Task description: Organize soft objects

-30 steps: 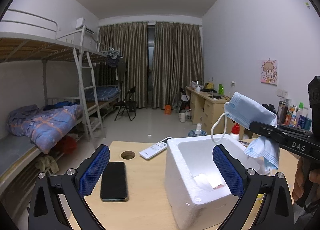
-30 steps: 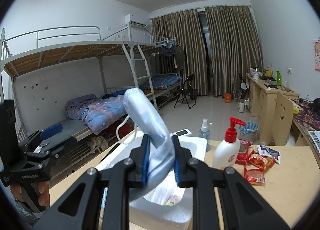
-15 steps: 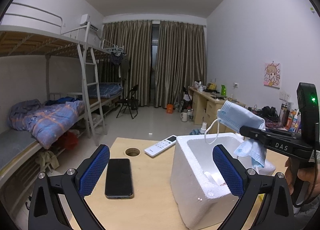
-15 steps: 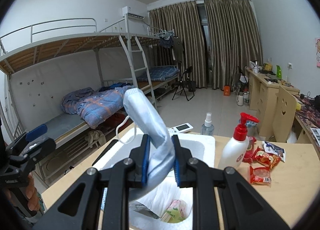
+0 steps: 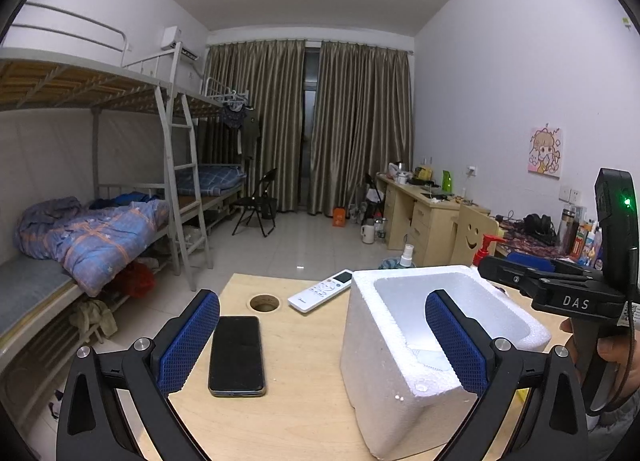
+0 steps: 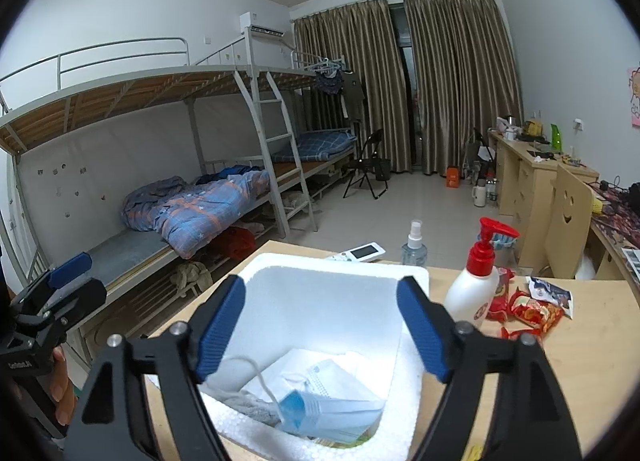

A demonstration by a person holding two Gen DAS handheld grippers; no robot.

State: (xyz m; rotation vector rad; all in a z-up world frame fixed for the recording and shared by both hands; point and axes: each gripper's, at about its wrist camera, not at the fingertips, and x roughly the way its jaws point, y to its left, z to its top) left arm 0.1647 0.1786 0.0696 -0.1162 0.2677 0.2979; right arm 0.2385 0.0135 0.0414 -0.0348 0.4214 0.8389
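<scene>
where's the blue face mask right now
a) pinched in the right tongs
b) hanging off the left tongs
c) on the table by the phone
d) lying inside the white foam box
d, the face mask lies on the bottom of the foam box, below the opening right tongs, nothing between their pads.

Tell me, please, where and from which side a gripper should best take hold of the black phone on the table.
Probably across its long edges, coming straight down. The phone lies flat, screen up, on the table, so only its thin sides offer a hold. The left gripper, jaws open, is nearest.
</scene>
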